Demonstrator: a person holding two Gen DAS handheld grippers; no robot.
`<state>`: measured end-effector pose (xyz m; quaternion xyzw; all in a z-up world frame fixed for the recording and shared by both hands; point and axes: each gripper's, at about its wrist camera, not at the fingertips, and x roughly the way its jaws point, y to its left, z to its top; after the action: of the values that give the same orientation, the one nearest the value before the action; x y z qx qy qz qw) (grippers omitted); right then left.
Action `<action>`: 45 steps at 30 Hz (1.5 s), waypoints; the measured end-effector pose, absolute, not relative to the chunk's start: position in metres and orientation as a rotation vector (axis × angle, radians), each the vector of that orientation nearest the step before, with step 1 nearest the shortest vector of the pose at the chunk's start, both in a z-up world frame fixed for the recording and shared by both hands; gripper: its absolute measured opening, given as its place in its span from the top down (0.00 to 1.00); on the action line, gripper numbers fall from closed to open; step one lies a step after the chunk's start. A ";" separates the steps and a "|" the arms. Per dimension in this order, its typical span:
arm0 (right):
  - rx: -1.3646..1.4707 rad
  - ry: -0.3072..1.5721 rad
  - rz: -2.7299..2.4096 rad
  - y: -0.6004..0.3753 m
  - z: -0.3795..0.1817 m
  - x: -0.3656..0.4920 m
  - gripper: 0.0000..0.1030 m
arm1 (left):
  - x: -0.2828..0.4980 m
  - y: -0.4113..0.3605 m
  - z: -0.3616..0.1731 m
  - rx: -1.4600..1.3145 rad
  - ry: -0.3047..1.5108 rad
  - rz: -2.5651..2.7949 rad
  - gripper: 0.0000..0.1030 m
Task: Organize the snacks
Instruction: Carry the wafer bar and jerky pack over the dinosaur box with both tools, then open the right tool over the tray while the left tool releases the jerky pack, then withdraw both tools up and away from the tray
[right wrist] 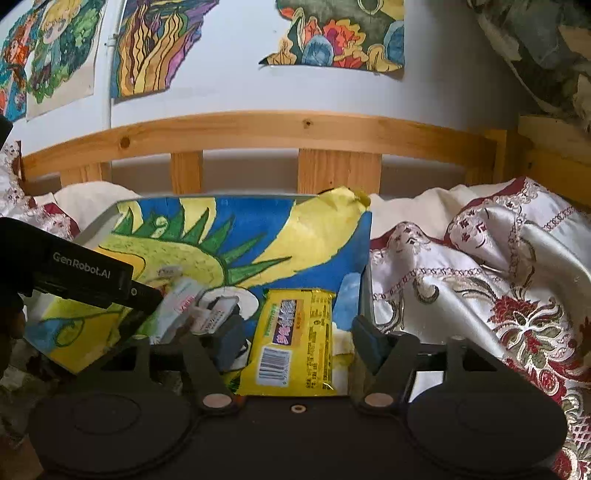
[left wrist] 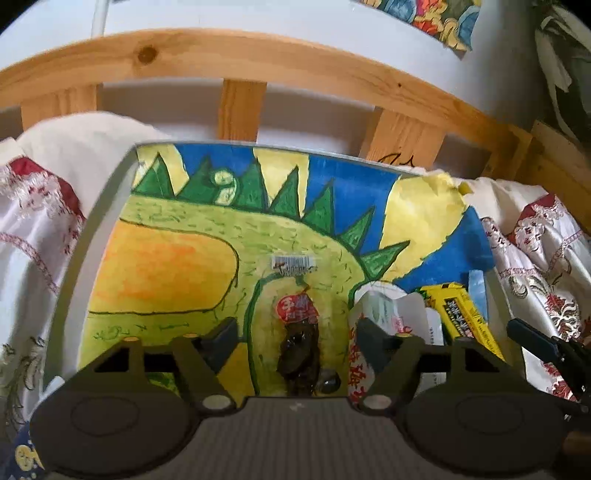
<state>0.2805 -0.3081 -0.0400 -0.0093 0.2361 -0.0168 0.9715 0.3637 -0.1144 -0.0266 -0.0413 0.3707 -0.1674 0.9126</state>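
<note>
A grey tray (left wrist: 107, 206) lined with a dinosaur painting lies on the bed. A clear snack packet with a red label and dark contents (left wrist: 299, 343) lies between the open fingers of my left gripper (left wrist: 295, 338). A white and red packet (left wrist: 373, 325) and a yellow snack bar (left wrist: 469, 317) lie at the tray's right. In the right wrist view, the yellow snack bar (right wrist: 291, 336) lies flat between the open fingers of my right gripper (right wrist: 299, 343), untouched. The white packet (right wrist: 184, 306) lies to its left, beside the left gripper's body (right wrist: 81, 273).
A floral white and red bedspread (right wrist: 480, 280) surrounds the tray (right wrist: 96, 225). A wooden bed rail (right wrist: 295, 129) runs behind, with drawings on the wall (right wrist: 332, 33). A small barcode sticker (left wrist: 291, 263) lies on the painting. A pale blue item (right wrist: 347, 299) stands at the tray's right wall.
</note>
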 end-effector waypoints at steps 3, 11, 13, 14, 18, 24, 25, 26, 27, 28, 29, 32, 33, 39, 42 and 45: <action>-0.018 0.460 -0.030 -0.307 -0.034 0.277 0.25 | 0.357 -0.115 -0.018 -0.078 0.739 -0.344 0.16; -0.015 0.387 -0.009 -0.303 -0.014 0.262 0.09 | 0.333 -0.113 0.005 -0.071 0.674 -0.308 0.04; -0.017 0.374 -0.005 -0.301 -0.009 0.258 0.07 | 0.327 -0.108 0.011 -0.075 0.657 -0.297 0.03; -0.016 0.366 -0.002 -0.301 -0.006 0.256 0.07 | 0.323 -0.106 0.015 -0.077 0.650 -0.289 0.03; -0.024 0.337 0.007 -0.295 0.004 0.247 0.04 | 0.306 -0.096 0.028 -0.078 0.610 -0.273 0.02; -0.031 0.285 0.020 -0.286 0.023 0.228 0.01 | 0.269 -0.076 0.047 -0.063 0.535 -0.213 0.01; -0.032 0.277 0.024 -0.285 0.026 0.225 0.01 | 0.265 -0.072 0.050 -0.070 0.530 -0.204 0.01; -0.035 0.272 0.027 -0.283 0.029 0.221 0.01 | 0.259 -0.068 0.053 -0.077 0.525 -0.197 0.01; -0.040 0.266 0.030 -0.281 0.032 0.217 0.01 | 0.253 -0.064 0.056 -0.084 0.517 -0.188 0.01; -0.047 0.258 0.034 -0.278 0.035 0.212 0.01 | 0.247 -0.061 0.058 -0.088 0.508 -0.182 0.01; -0.053 0.251 0.039 -0.276 0.038 0.208 0.01 | 0.241 -0.058 0.061 -0.089 0.499 -0.178 0.01; -0.071 0.227 0.052 -0.268 0.048 0.192 0.01 | 0.220 -0.049 0.067 -0.086 0.469 -0.160 0.01; -0.075 0.219 0.056 -0.265 0.052 0.188 0.01 | 0.212 -0.046 0.068 -0.086 0.457 -0.153 0.01; -0.066 0.178 0.075 -0.255 0.070 0.155 0.01 | 0.174 -0.029 0.074 -0.117 0.413 -0.131 0.01; -0.063 0.171 0.084 -0.249 0.076 0.141 0.01 | 0.158 -0.021 0.075 -0.135 0.400 -0.118 0.01; -0.067 0.167 0.093 -0.243 0.080 0.125 0.01 | 0.142 -0.013 0.072 -0.142 0.395 -0.107 0.01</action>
<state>0.1249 -0.2431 0.0795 -0.0336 0.0834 0.0462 0.9949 0.1418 -0.0130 0.0724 -0.0703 0.1962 -0.0531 0.9766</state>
